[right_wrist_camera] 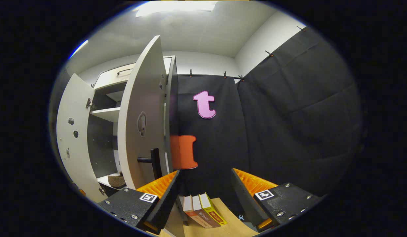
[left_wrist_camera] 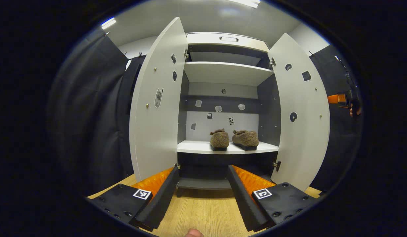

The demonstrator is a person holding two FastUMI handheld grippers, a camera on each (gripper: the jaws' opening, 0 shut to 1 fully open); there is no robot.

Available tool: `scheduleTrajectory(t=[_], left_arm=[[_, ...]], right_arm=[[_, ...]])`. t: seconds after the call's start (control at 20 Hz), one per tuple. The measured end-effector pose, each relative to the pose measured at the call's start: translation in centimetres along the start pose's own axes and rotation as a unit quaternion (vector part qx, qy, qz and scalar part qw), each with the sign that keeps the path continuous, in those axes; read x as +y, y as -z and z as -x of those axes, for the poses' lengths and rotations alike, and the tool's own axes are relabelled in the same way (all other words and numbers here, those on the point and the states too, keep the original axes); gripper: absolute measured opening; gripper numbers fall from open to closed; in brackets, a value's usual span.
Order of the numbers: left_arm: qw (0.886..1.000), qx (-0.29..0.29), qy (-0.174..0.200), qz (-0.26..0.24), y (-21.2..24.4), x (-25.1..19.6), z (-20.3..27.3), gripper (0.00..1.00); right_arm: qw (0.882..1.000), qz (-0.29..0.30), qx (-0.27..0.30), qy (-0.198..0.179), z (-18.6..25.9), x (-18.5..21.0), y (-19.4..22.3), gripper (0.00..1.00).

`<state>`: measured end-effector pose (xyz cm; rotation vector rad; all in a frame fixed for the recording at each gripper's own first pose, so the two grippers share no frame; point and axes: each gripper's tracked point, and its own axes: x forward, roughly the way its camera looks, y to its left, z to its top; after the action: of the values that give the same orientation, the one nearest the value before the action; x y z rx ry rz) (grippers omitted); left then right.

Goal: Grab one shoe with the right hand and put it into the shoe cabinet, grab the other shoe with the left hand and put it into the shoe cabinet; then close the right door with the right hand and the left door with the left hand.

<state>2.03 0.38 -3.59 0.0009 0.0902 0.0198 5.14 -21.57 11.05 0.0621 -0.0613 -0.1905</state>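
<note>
shoe (right_wrist_camera: 117, 180) mostly behind right door (right_wrist_camera: 142, 121)

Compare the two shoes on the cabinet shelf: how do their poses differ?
The left shoe points its heel straight out; the right shoe is turned, showing more of its side. The left shoe sits nearer the shelf edge. Both are brown, fuzzy, dark-soled and upright.
</note>
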Motion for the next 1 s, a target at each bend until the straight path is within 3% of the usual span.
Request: scheduleTrajectory(t=[0.4,0.45,0.5,0.7,1.0], left_arm=[[1.000,0.002,-0.003,0.007,0.2,0.1,0.1,0.97],[1.000,0.001,-0.002,0.008,0.1,0.0,0.0,0.97],[1.000,0.001,-0.003,0.009,0.2,0.0,0.0,0.97],[1.000,-0.005,0.003,0.010,-0.3,-0.3,-0.2,0.97],[1.000,-0.004,0.004,0.012,-0.2,0.1,-0.2,0.97]], right_arm=[[1.000,0.014,0.000,-0.013,-0.8,1.7,0.3,0.91],[1.000,0.015,0.002,-0.012,-0.6,1.9,0.5,0.98],[1.000,0.018,0.000,-0.012,-0.5,2.2,0.5,0.90],[0.999,0.049,-0.011,-0.015,-0.4,3.7,-0.1,0.88],[0.997,0.044,-0.002,-0.068,0.1,8.3,0.2,0.88]])
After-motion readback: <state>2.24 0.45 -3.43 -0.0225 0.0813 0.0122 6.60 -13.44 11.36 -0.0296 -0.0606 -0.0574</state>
